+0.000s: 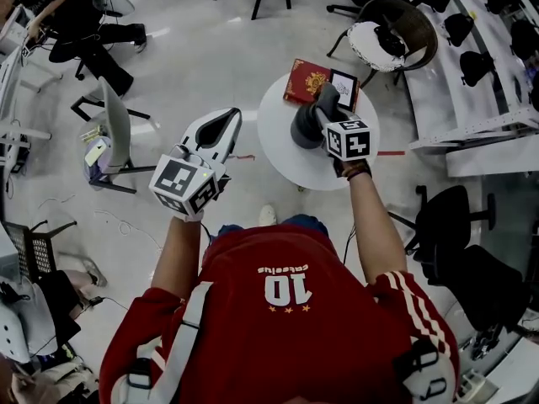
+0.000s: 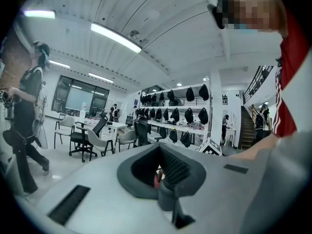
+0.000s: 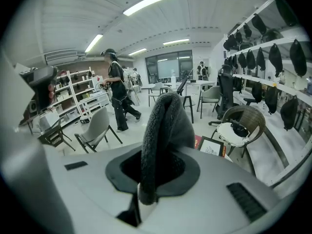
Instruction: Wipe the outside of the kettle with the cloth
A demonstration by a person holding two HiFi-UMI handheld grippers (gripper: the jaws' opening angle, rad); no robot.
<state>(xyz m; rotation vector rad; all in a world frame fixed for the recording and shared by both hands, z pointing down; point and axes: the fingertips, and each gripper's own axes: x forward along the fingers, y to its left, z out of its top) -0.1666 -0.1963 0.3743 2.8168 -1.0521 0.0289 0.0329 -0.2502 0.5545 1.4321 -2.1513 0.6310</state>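
Clamping dark grey cloth (image 3: 163, 130) in your right gripper (image 3: 146, 191) fingers, fabric bunching up out of them. You're holding it over round white worktop (image 1: 286, 154), near red book (image 1: 307, 80) and small framed picture (image 1: 344, 87); can't tell if cloth is touching worktop. Your left gripper (image 1: 221, 124) is hovering just off worktop's left edge, fingers (image 2: 174, 168) pressing together, narrow.

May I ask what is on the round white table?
A red book, a framed picture partly over it, and the grey cloth in the right hand-held gripper. Whatever lies beneath the cloth is hidden.
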